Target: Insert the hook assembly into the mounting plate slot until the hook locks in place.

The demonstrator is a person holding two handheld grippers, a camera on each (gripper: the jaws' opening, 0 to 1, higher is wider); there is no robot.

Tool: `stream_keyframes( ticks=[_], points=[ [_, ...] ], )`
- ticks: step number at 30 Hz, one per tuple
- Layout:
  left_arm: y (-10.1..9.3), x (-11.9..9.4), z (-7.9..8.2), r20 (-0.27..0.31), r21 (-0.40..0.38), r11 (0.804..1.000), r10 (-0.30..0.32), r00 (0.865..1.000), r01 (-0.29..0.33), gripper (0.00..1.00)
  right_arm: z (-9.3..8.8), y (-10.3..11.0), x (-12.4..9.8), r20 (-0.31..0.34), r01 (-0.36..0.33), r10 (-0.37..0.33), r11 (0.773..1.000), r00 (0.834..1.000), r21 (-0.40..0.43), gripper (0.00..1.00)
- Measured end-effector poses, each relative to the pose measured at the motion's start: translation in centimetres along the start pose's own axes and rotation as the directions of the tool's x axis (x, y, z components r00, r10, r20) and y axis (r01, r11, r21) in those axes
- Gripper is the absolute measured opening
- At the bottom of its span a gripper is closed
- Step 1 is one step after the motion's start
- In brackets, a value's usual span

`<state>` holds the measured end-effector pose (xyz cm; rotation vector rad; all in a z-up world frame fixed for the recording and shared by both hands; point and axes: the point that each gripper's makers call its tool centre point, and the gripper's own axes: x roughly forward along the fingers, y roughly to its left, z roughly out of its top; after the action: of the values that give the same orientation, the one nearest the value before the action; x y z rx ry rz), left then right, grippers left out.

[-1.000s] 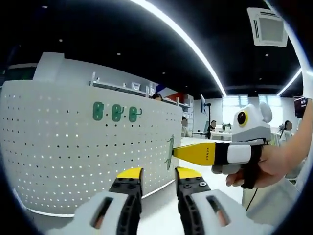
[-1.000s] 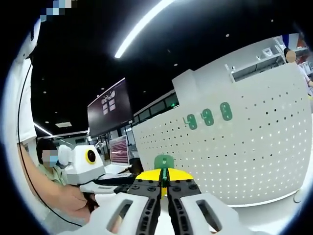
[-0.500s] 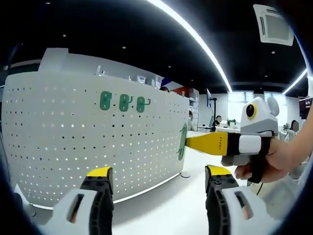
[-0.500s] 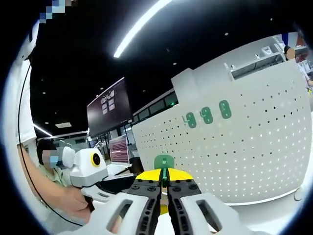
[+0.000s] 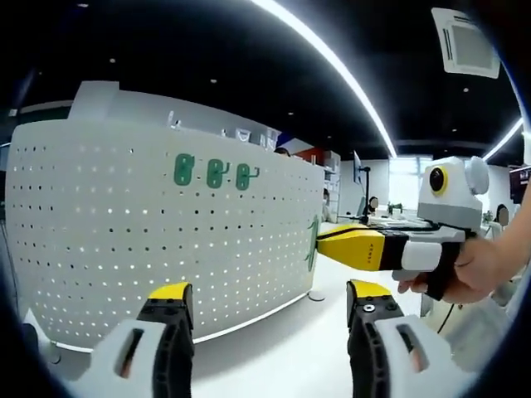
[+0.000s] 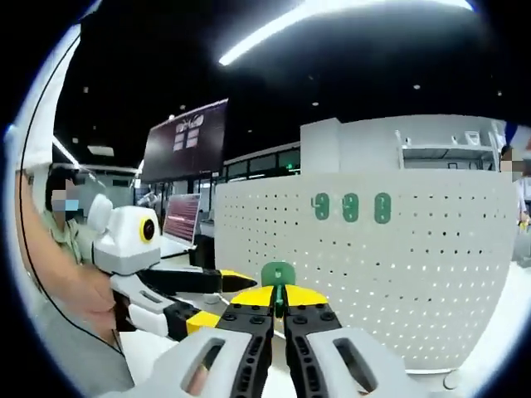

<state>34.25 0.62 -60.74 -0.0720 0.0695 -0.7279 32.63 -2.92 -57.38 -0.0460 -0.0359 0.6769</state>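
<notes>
A white pegboard mounting plate [image 5: 124, 240] stands upright on the table, with three green hooks [image 5: 214, 172] set in a row near its top. In the left gripper view my left gripper [image 5: 270, 297] is open and empty in front of the plate. The right gripper [image 5: 330, 245] reaches in from the right, shut on a green hook [image 5: 312, 243] beside the plate's right edge. In the right gripper view my right gripper [image 6: 279, 292] pinches that green hook [image 6: 278, 272], upright before the plate [image 6: 415, 274] and its three hooks [image 6: 351, 207]. The left gripper [image 6: 220, 298] shows at the left, open.
The plate stands on a white table [image 5: 282, 348]. A person's hand [image 5: 465, 269] holds the right gripper at the right. A dark wall screen [image 6: 184, 137] and desk monitors lie behind at the left. People sit in the far background.
The left gripper's jaws have spread from nearly together to wide open. The right gripper's view has rolled level and swung towards the plate. The hook stays pinched.
</notes>
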Motion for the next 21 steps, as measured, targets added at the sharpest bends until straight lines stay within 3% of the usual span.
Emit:
stream_keyframes(
  ticks=[10,21],
  points=[
    [0.5,-0.2,0.2,0.005,-0.005,1.0,0.012,1.0,-0.012,0.76,0.4,-1.6,0.0,-0.005,0.046,-0.046,0.998,0.999,0.031,0.01],
    [1.4,-1.1,0.2,-0.001,0.007,0.999,0.034,0.999,-0.034,0.76,1.0,-4.7,0.0,-0.014,0.126,-0.125,0.99,0.992,0.06,0.01]
  ],
)
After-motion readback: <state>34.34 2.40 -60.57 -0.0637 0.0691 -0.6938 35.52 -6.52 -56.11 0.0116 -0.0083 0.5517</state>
